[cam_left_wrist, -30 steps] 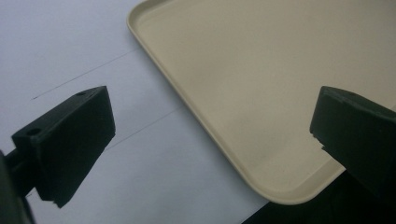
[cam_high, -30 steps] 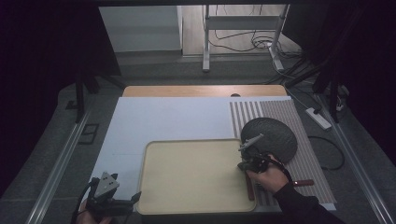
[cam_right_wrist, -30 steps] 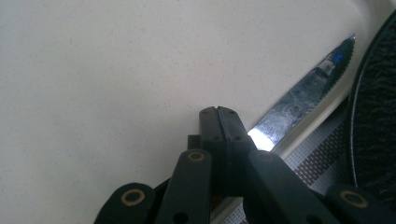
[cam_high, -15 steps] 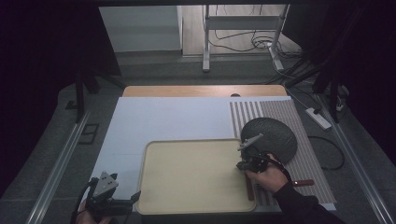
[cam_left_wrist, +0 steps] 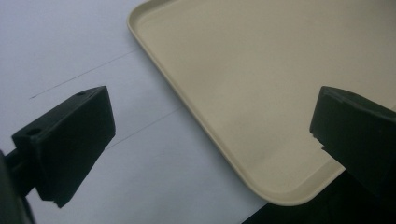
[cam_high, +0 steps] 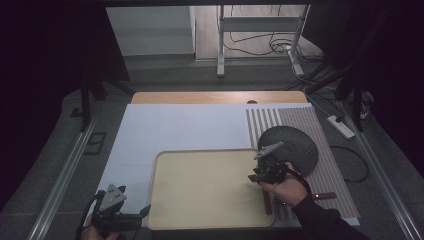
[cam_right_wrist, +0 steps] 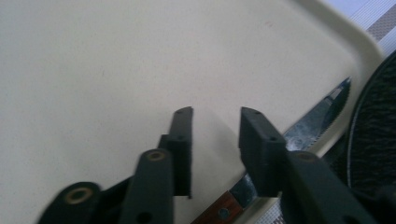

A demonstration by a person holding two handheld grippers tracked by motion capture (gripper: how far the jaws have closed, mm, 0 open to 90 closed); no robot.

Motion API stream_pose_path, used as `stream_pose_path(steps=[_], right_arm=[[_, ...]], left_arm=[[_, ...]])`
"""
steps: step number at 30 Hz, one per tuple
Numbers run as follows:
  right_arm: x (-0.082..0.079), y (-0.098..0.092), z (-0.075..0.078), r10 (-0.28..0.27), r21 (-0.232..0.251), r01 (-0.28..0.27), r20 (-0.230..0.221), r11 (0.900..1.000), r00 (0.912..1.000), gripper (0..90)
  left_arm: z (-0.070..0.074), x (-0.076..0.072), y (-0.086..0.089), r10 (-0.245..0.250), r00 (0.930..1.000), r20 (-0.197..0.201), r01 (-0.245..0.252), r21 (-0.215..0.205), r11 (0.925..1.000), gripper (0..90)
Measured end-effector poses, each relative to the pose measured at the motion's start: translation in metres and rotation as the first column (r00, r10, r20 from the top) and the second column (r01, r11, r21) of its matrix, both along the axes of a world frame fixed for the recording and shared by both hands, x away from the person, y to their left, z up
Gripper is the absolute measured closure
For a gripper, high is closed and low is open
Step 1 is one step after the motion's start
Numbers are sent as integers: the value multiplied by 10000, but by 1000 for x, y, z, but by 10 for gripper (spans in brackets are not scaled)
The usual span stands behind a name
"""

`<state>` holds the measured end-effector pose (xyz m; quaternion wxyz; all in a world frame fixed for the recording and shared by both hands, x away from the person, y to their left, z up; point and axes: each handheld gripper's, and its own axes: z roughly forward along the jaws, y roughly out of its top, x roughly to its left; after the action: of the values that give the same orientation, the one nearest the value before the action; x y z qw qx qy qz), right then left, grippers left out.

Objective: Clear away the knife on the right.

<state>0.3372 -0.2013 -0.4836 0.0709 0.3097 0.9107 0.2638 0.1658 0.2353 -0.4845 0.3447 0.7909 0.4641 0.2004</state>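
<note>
Beige tray at the near middle of the bench, shallow and rimmed, bare across its floor apart from a knife lying along its 3 o'clock rim: serrated blade flat on the tray in the right gripper view, wooden riveted handle toward the near edge. In the high view, reddish handle seen at the tray's near right corner. Right tool low over the tray's 3 o'clock edge, held by a hand in a dark sleeve; jaws partly parted, having just been opening, nothing between the pads, knife just beside and beneath the right-hand jaw, not gripped. Dark round plate at about 2 o'clock from the tray, on a striped mat, touching or just beside the tray's far right corner. A second reddish handle on the mat at 4 o'clock. Left tool at 8 o'clock off the tray's near left corner, jaws wide, holding nothing, white bench surface and tray corner beneath.
</note>
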Motion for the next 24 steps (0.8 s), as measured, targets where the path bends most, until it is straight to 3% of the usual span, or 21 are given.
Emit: stream_pose_path(steps=[10, 24], right_arm=[[-2, -5, 9, -89, 218, 82, 350, 9997, 9993, 379], [-8, -11, 14, -78, 157, 71, 451, 9999, 9990, 288]], left_arm=[[0, 0, 0, -49, 10000, 8, 49, 42, 10000, 0], [0, 0, 1, 2, 10000, 11, -2, -37, 10000, 1]])
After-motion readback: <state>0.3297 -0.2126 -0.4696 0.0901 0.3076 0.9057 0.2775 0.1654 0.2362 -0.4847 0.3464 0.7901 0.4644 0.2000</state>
